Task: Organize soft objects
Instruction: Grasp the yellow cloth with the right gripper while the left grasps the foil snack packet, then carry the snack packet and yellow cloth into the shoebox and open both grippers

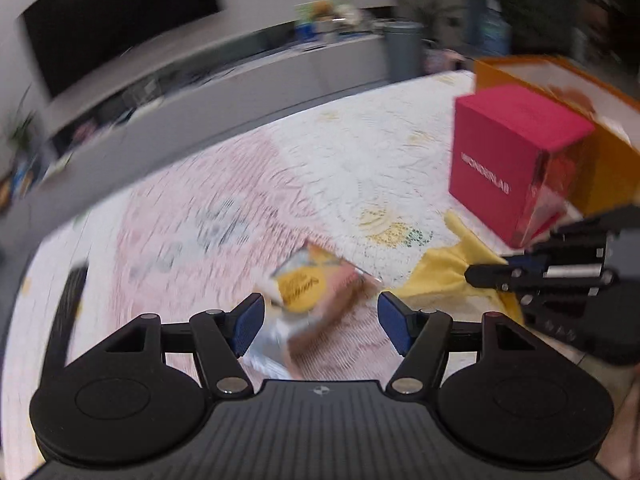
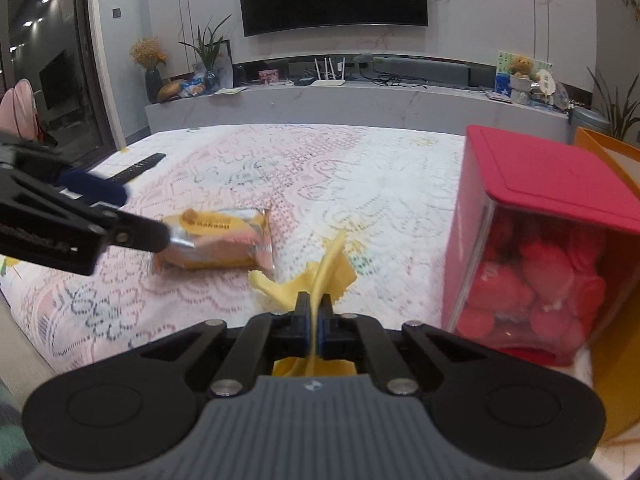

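A yellow cloth [image 2: 316, 276] lies crumpled on the lace-covered table, and my right gripper [image 2: 315, 312] is shut on a fold of it. In the left wrist view the cloth [image 1: 444, 276] shows at right with the right gripper [image 1: 480, 274] pinching it. A yellow and pink snack packet [image 2: 224, 240] lies on the table left of the cloth. My left gripper [image 1: 320, 320] is open, its blue pads either side of the packet [image 1: 316, 284]. In the right wrist view the left gripper [image 2: 132, 220] reaches in from the left at the packet's end.
A magenta box [image 2: 536, 216] with a clear side full of pink round pieces stands at right, also in the left wrist view [image 1: 516, 152]. An orange box [image 2: 612, 280] is behind it. A dark remote [image 2: 140, 166] lies at the far left. A TV console runs behind the table.
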`<state>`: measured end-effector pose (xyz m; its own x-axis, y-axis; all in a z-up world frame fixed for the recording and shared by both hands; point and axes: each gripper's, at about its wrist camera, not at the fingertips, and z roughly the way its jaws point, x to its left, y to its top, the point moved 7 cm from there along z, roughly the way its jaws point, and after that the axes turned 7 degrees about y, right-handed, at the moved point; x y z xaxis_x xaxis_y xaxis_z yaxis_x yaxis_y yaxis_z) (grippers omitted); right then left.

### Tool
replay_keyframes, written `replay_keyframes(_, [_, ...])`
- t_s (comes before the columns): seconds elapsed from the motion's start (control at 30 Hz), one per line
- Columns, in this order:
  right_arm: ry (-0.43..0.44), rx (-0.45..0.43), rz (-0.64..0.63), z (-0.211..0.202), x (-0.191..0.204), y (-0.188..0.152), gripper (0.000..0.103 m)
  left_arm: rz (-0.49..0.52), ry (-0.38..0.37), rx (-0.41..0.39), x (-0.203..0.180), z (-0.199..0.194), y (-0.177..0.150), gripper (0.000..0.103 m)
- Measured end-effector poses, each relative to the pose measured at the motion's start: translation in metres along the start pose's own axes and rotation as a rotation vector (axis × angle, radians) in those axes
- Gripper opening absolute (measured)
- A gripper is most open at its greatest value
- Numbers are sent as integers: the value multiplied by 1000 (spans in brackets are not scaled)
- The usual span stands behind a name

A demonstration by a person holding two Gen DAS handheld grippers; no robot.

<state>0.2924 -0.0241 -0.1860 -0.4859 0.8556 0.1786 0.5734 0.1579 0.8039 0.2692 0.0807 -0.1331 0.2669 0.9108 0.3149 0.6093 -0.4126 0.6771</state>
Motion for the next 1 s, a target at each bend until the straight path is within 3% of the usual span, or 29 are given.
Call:
replay_keyframes(0.17, [29,17,20,11,0,-2,0,282,24,-32,-21,29,-4,76])
replay_keyframes(0.27, [38,23,24,15,-2,-5,1,339,12,13,-22,49,-12,75])
replay_keyframes(0.53, [42,31,58,21,-7,-8,1,362,19,107,-15,75,-25,68])
replay_keyframes(0.67, [44,34,65,23,-7,-10,1,334,-2,122,-14,75,-22,59])
replay_keyframes(0.73, [44,37,70,23,-8,-10,1,307,-7,142,-12,77,-21,47])
replay_keyframes(1.0, [42,43,70,23,-10,-12,1,289,53,137,-11,73,-17,27])
